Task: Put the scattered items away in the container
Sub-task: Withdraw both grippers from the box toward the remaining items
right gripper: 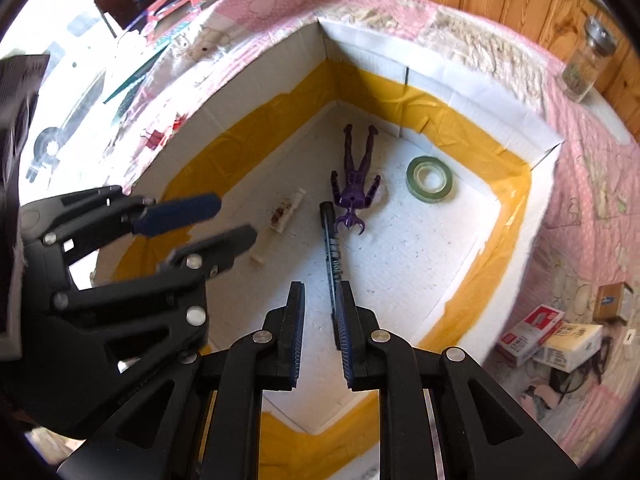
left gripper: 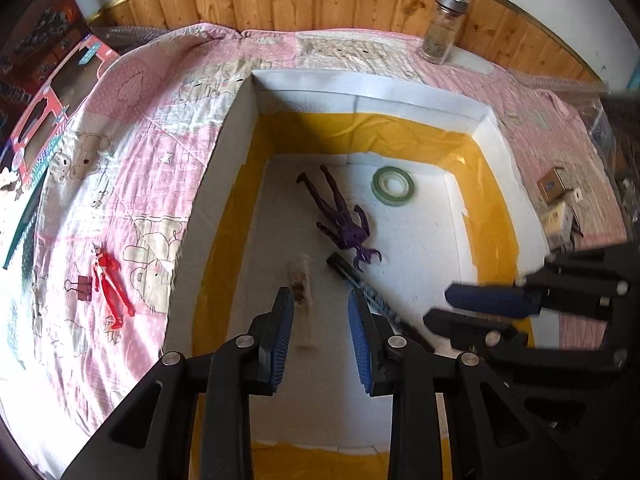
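Note:
A white foam box [left gripper: 360, 88] lined with yellow tape sits on a pink quilt. On its floor lie a purple figure [left gripper: 340, 216], a green tape roll [left gripper: 393, 185], a black pen-like stick [left gripper: 344, 268] and a clear tube [left gripper: 301, 284], which looks blurred. My left gripper [left gripper: 320, 294] is open over the box, with the tube just beyond its fingertips. My right gripper [right gripper: 321, 286] is open too, and the black stick [right gripper: 330, 240] runs along its right finger. Each gripper shows in the other's view: the right gripper [left gripper: 452, 308] and the left gripper [right gripper: 236, 218].
Left of the box, a red figure [left gripper: 110, 292] and a binder clip [left gripper: 80, 286] lie on the quilt [left gripper: 160, 92]. A glass jar [left gripper: 442, 28] stands by the wooden wall behind it. Small cardboard boxes [right gripper: 532, 332] sit to its right, and pink toy packaging [left gripper: 48, 120] is at the far left.

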Tool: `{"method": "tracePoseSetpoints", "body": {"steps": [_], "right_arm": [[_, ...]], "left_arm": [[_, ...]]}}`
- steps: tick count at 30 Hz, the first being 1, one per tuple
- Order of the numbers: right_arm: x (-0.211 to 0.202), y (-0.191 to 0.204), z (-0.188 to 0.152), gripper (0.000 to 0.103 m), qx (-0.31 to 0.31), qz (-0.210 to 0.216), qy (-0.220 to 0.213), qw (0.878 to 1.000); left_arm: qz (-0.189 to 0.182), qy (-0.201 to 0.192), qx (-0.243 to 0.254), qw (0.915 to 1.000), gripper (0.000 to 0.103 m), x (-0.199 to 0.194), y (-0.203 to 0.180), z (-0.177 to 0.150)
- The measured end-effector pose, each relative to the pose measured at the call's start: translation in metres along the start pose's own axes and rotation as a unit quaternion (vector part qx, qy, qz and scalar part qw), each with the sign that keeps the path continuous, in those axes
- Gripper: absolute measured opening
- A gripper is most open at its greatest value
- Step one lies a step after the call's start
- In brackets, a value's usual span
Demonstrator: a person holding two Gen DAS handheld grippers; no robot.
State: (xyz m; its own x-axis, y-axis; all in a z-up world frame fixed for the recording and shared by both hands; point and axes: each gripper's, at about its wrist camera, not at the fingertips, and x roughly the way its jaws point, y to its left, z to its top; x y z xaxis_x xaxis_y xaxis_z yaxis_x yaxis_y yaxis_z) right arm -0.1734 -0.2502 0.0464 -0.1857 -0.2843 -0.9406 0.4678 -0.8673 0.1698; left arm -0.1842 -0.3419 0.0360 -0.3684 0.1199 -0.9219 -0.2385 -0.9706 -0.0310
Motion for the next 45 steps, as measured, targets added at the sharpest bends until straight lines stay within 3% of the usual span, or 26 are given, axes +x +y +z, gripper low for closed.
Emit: {"method": "tracePoseSetpoints", "body": {"steps": [24,38,45], "right_arm": [[-0.061,-0.001,-0.076,0.019,-0.013,-0.001,-0.063,0.998],[-0.074,-0.031,-0.125,0.019,0.020,0.012,-0.086,0.996],[-0.079,-0.046,-0.145,0.019,0.022,-0.011,-0.105,0.994]], "left_arm": [[-0.003,-0.039,0.019,0.9991,0.030,-0.074,-0.045,-0.065],[-0.003,-0.051,0.042,0.9978,0.030,-0.098,-0.094,-0.095],[-0.010,-0.059,0.046,0.9972,0.030,-0.103,-0.113,-0.103]]}}
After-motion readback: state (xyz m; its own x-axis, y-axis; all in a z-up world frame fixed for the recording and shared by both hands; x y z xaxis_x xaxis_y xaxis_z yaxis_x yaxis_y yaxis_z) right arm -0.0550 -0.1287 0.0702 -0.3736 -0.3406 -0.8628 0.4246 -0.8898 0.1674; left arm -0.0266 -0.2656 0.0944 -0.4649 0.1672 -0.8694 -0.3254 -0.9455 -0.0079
